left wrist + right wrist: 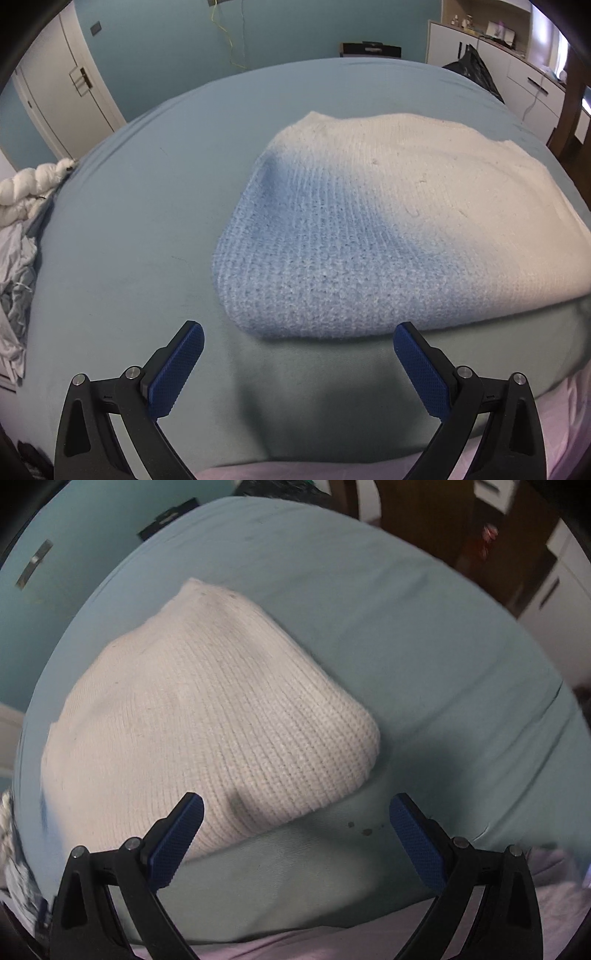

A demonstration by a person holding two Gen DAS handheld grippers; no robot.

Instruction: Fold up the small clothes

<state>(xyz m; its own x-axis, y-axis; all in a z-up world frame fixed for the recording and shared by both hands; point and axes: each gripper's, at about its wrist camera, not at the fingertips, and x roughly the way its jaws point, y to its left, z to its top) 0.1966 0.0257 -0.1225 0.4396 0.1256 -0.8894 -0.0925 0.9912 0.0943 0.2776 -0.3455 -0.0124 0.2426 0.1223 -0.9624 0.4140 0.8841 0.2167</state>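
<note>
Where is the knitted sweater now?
The knitted sweater lies folded on the teal bed sheet, just ahead of both open grippers, right of centre in the left wrist view.

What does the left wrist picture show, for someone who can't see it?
A folded knit garment, blue fading to cream, lies on a teal bedsheet. The left gripper sits just before it, jaws open and empty.

No legible text, label, brand, number or sign found in either view. The knitted garment (388, 221) carries no visible tag or print. Items on the far shelf (495, 29) are too small and blurred to read any marking.
</note>
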